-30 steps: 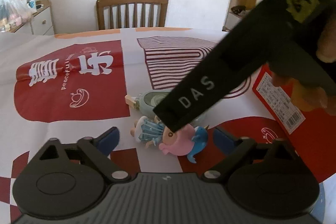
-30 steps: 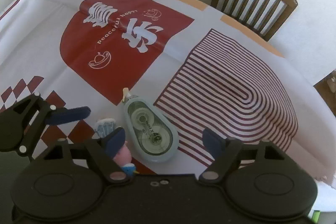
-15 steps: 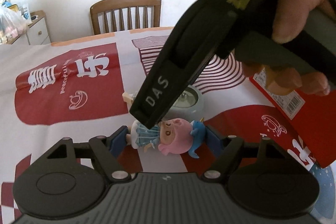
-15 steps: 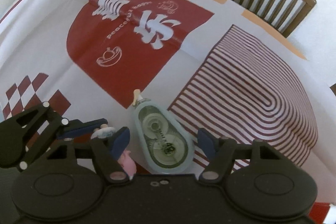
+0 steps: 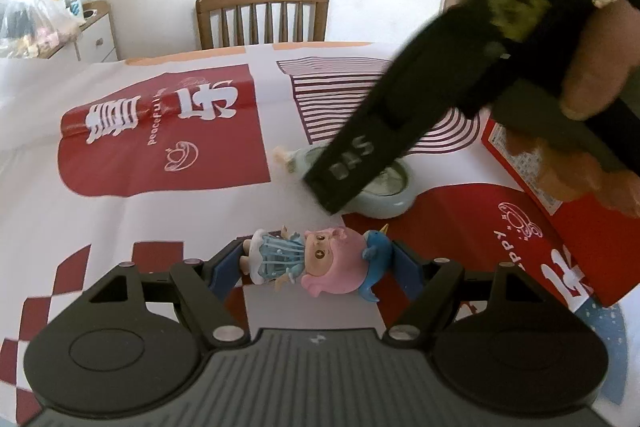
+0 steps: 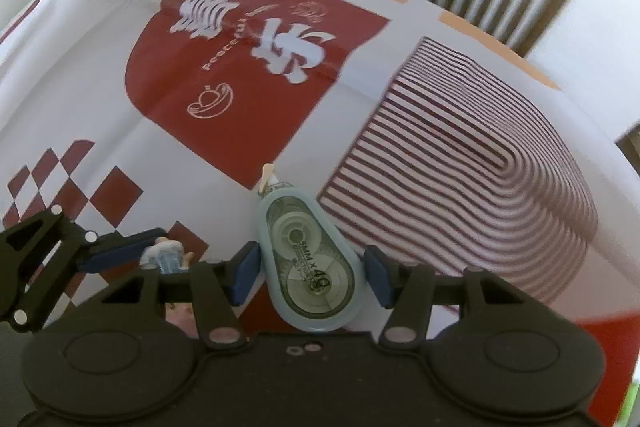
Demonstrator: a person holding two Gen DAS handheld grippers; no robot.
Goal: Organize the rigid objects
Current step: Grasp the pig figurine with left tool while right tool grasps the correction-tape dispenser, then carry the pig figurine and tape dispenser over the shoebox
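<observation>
A: Tablecloth (image 6: 100,115) first. White with red blocks, a checker patch and a striped panel, and it fills both views. Far edge shows an orange band, with a wooden chair (image 5: 262,13) pushed up to it. Broad bare cloth lies left of and beyond the objects.

B: Crowding on the right?

A: Yes. A red box (image 5: 592,227) lies flat at the right of the left wrist view, its near corner close to the left gripper's right-hand finger. A white drawer unit (image 5: 96,37) stands off the far left corner, clear of the work.

B: Left gripper (image 5: 316,269)?

A: Clenched end to end on the doll (image 5: 310,261). Figure lies sideways, feet against the left pad, blue fish hat against the right pad. It closed within the past second, then settled.

B: Lifted or still down?

A: Cannot tell. The doll sits over the checker patch, near the table's front.

B: Right gripper (image 6: 310,273)?

A: Jaws have just been closing, with the correction tape (image 6: 308,259) between them. Its wide rear sits between the blue fingers (image 6: 244,273), applicator tip pointing away toward the red block. Right pad appears to meet the casing; the left looks a sliver off, so no firm grasp is visible.

B: Spacing?

A: The tape lies just beyond the doll; the two grippers nearly touch.
</observation>
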